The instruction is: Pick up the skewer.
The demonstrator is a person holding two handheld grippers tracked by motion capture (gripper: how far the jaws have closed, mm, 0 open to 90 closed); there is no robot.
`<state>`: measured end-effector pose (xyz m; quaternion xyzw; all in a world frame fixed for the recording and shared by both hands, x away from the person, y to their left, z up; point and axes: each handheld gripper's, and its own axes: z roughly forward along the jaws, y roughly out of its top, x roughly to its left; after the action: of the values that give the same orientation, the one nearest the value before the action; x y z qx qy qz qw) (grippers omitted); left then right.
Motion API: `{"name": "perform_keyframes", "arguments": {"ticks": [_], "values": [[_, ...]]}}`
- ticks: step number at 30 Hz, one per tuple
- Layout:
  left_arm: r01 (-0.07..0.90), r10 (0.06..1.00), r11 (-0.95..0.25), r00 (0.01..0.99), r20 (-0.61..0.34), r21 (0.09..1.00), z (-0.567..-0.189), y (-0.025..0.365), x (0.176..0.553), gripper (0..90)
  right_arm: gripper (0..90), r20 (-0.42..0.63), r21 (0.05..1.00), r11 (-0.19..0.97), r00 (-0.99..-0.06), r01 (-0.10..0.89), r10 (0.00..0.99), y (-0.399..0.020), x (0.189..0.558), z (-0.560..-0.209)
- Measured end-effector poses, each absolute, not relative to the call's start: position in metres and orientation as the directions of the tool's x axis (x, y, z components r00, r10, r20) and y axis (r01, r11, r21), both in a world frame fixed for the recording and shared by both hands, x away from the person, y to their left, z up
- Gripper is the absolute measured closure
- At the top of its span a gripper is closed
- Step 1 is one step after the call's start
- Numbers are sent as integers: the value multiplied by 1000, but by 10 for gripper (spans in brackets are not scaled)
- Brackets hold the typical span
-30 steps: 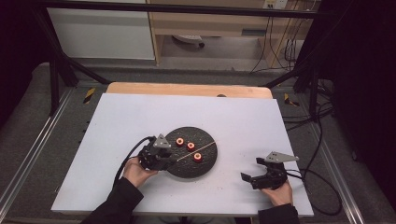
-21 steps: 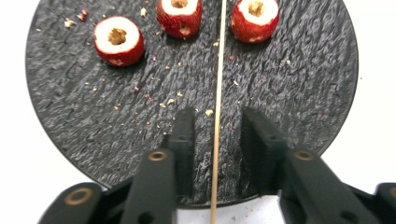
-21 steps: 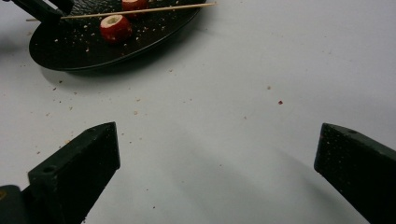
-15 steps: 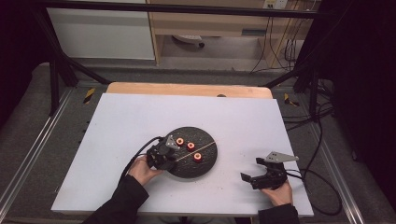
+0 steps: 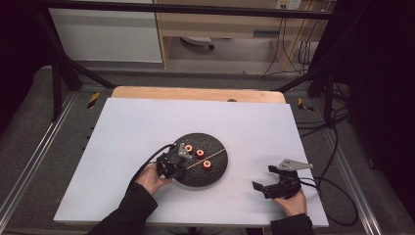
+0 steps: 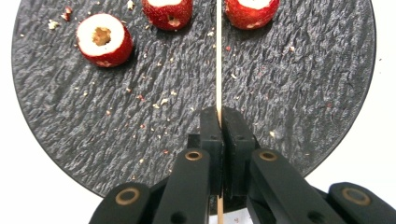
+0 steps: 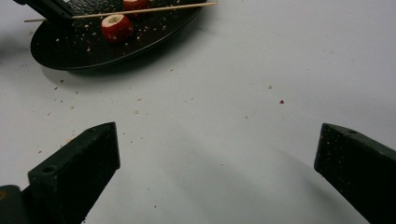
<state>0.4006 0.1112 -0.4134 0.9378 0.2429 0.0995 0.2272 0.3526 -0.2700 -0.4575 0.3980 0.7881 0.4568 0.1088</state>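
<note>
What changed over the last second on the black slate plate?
The left gripper slid in over the round black slate plate, and its jaws have just closed on the thin wooden skewer. The three red cored fruit pieces stayed put. The right gripper stayed open on the white table.

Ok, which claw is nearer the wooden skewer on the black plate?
Left. The left claw is shut on the wooden skewer over the black plate. The right claw sits open on the white table, well off to the plate's right.

two fruit pieces [image 6: 167, 11] cut by top edge, skewer [image 6: 218, 60] partly claw-hidden
</note>
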Motion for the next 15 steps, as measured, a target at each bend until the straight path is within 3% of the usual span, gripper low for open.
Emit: {"name": "perform_keyframes", "arguments": {"ticks": [15], "values": [[411, 544, -703, 836, 68, 580, -406, 129, 388, 879, 10, 199, 801, 263, -654, 538, 730, -269, 353, -458]]}}
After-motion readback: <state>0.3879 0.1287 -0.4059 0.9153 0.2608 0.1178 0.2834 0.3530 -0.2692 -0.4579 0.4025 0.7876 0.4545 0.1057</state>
